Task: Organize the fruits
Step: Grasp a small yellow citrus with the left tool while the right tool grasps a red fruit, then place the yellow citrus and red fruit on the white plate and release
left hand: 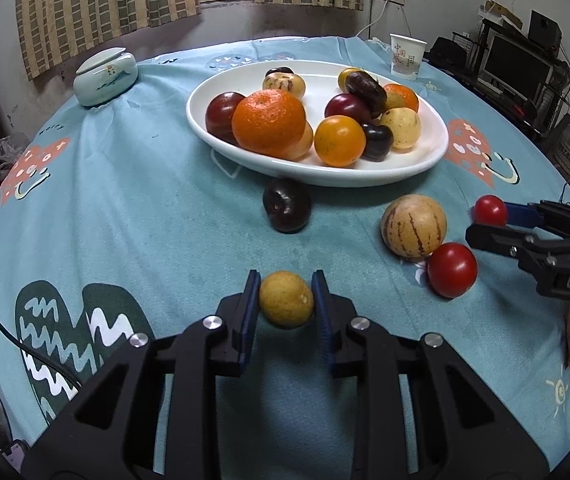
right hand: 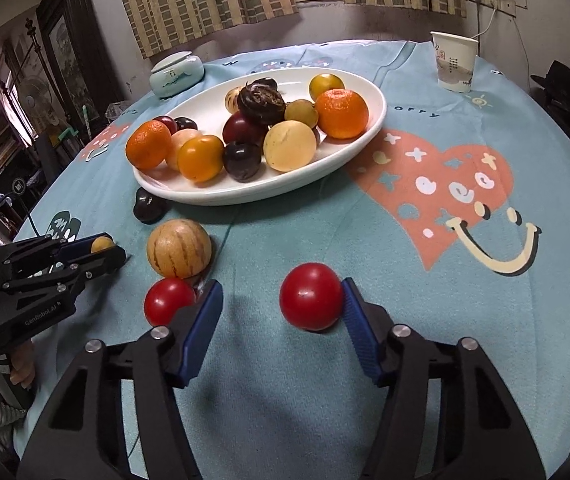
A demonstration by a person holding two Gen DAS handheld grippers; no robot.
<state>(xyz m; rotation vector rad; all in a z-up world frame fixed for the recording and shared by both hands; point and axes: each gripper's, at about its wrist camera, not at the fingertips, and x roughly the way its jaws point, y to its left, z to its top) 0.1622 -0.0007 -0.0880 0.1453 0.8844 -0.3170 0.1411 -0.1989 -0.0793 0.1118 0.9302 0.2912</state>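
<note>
My left tool (left hand: 286, 300) grips a small yellow fruit (left hand: 286, 299) just above the table (left hand: 165, 220), while my right tool (right hand: 283, 312) stands open around a red tomato (right hand: 311, 296) — only one pad touches it — near the fruit plate (right hand: 361, 136).

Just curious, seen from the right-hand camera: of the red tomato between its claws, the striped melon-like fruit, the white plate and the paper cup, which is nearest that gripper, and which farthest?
From the right gripper:
1. Red tomato, between the fingers.
2. Striped fruit, ahead left.
3. White plate, beyond it.
4. Paper cup, far right edge.
</note>
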